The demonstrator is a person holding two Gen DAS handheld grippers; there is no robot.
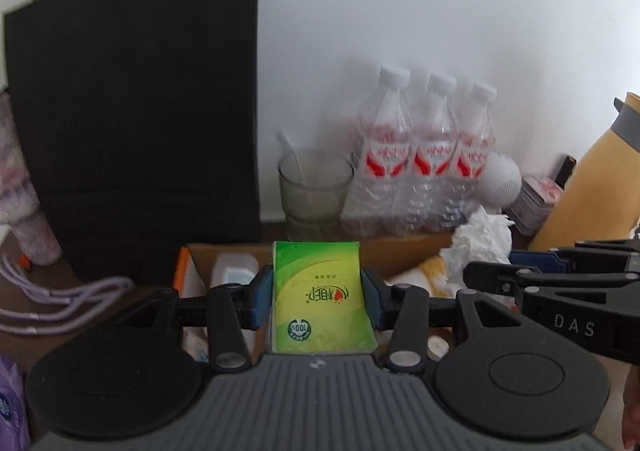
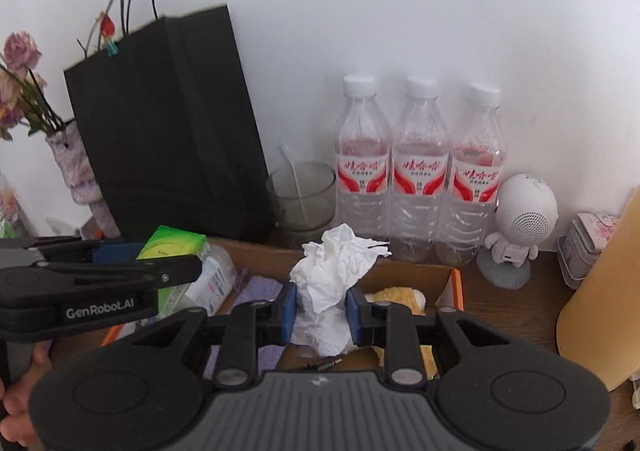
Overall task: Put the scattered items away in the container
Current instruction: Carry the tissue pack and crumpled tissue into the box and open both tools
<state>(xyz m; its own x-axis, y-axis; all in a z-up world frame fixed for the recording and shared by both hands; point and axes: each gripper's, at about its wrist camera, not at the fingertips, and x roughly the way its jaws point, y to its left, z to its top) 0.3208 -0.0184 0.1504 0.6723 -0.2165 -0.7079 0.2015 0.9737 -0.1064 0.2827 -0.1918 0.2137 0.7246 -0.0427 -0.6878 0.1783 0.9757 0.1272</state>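
My left gripper (image 1: 318, 297) is shut on a green and yellow tissue pack (image 1: 322, 299) and holds it over the left part of the open cardboard box (image 1: 404, 247). The pack also shows in the right wrist view (image 2: 172, 247). My right gripper (image 2: 321, 309) is shut on a crumpled white tissue (image 2: 334, 275) and holds it over the middle of the cardboard box (image 2: 408, 271). The crumpled tissue also shows in the left wrist view (image 1: 480, 247). Inside the box lie a white plastic bottle (image 2: 212, 279), a purple cloth (image 2: 260, 287) and a yellow soft item (image 2: 400, 297).
Behind the box stand a black paper bag (image 2: 168, 131), a glass with a stick (image 2: 302, 199) and three water bottles (image 2: 418, 171). A white robot-shaped speaker (image 2: 520, 223), a small tin (image 2: 584, 247) and a tall yellow flask (image 2: 604, 299) stand at the right. A purple cable (image 1: 60, 299) lies at the left.
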